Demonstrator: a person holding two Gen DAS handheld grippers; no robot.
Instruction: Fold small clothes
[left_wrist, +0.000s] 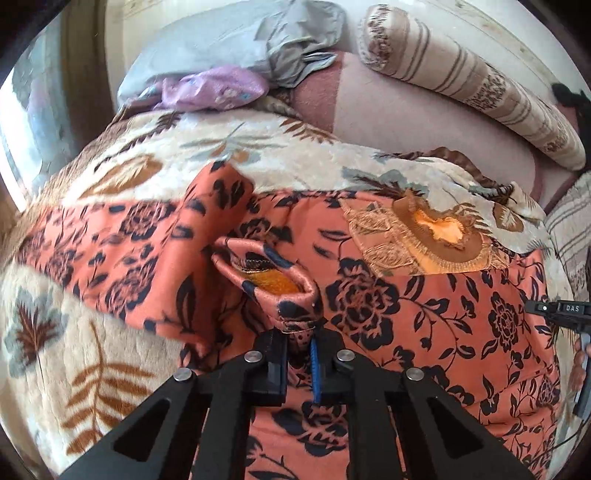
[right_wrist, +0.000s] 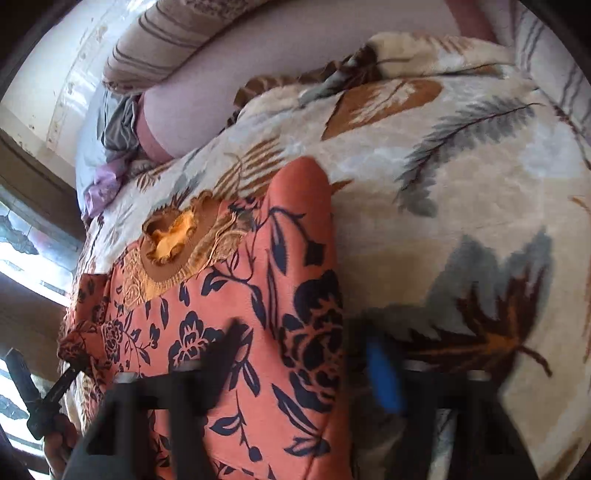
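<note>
Orange floral satin garment (left_wrist: 424, 302): our left gripper (left_wrist: 300, 363) pinches its sleeve cuff; right gripper (right_wrist: 295, 373) fingers spread; we should carry the cuff inward evenly.

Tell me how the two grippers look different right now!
The left gripper is shut on the cuff of one sleeve of the orange flowery dress, lifting it; the right gripper is open, with the dress's other sleeve lying between its fingers. The left gripper looks sharp in its camera; the right gripper looks blurred. Both are black with a blue pad and work over the leafy blanket.
</note>
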